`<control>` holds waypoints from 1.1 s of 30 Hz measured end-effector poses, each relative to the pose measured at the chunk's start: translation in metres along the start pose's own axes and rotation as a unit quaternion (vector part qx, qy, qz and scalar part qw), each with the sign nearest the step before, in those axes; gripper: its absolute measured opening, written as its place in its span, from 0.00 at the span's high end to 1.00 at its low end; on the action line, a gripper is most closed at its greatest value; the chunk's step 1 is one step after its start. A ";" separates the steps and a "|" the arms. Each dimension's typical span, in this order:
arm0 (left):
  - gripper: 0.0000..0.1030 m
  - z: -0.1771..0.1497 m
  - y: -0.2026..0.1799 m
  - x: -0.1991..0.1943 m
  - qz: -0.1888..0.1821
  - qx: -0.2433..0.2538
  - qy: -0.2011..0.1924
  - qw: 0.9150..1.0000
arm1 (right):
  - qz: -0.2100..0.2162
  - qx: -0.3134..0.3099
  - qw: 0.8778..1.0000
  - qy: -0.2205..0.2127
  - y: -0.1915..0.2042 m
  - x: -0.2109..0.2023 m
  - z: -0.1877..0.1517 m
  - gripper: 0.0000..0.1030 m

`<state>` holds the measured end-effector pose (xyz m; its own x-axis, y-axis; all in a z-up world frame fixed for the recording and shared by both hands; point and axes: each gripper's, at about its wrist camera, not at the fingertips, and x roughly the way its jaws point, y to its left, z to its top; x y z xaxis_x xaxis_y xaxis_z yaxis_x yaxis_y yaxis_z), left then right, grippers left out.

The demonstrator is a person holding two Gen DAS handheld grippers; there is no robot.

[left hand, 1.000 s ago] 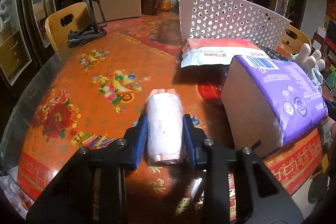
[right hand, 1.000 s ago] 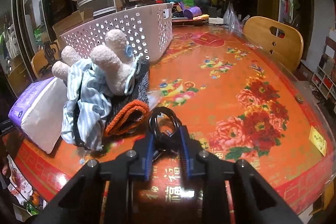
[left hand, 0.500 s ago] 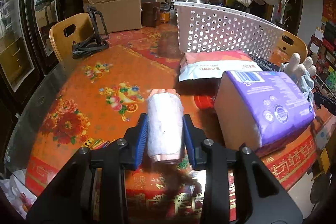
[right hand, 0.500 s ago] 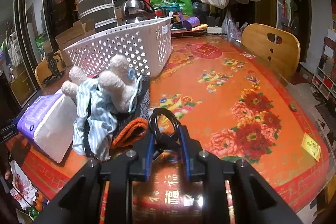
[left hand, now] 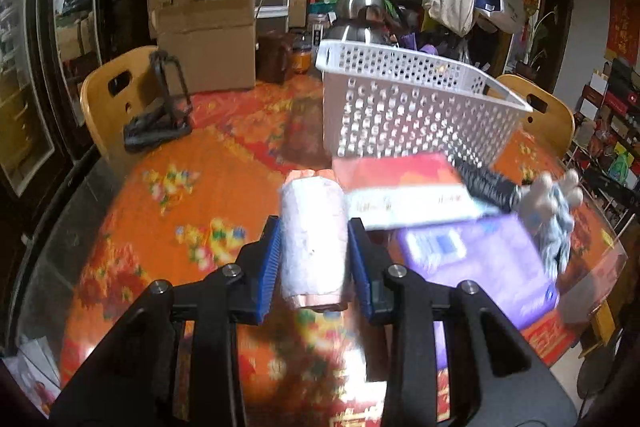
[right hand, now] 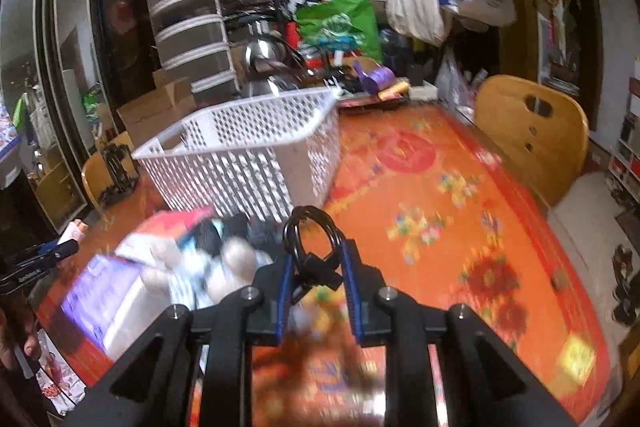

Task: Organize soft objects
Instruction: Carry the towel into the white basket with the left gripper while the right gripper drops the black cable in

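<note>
My left gripper (left hand: 314, 227) is shut on a white roll with a pink core (left hand: 312, 239), held well above the table. My right gripper (right hand: 316, 263) is shut on a black looped hair tie (right hand: 310, 247), also lifted. A white perforated basket (left hand: 408, 115) stands on the table ahead; it also shows in the right wrist view (right hand: 248, 155). Below lie a purple tissue pack (left hand: 476, 263), a red-and-white packet (left hand: 404, 191) and a plush toy in striped cloth (left hand: 556, 203). The same plush toy (right hand: 224, 263) is blurred in the right wrist view.
The round table has an orange flowered cover (right hand: 440, 195). Wooden chairs stand at the left (left hand: 116, 99) and right (right hand: 532, 131). A cardboard box (left hand: 208, 43), a steel kettle (left hand: 360, 11) and a black stand (left hand: 160, 115) sit at the back.
Both grippers have risen and tilted toward the basket, each still holding its object. The table and the soft items now lie lower and farther below, blurred by the motion.
</note>
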<state>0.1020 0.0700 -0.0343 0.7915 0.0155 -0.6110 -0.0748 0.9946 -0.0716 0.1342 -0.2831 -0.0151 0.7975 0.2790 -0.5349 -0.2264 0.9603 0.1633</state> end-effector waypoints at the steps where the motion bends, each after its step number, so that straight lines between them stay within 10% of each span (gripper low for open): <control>1: 0.70 0.008 -0.002 0.001 -0.003 -0.001 -0.001 1.000 | 0.005 -0.003 1.000 0.000 0.002 0.003 0.009 0.79; 19: 0.70 0.212 -0.028 0.107 -0.016 0.008 0.056 0.998 | 0.044 -0.022 0.997 0.053 0.026 0.125 0.142 0.79; 33: 0.70 0.217 -0.053 0.182 -0.012 0.025 0.107 0.994 | 0.026 -0.050 0.994 0.092 0.033 0.184 0.145 0.79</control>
<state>0.3819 0.0424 0.0291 0.6455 -0.0251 -0.7634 -0.0228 0.9984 -0.0521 0.3546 -0.2015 0.0127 0.6691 0.3170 -0.6722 -0.3271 0.9378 0.1166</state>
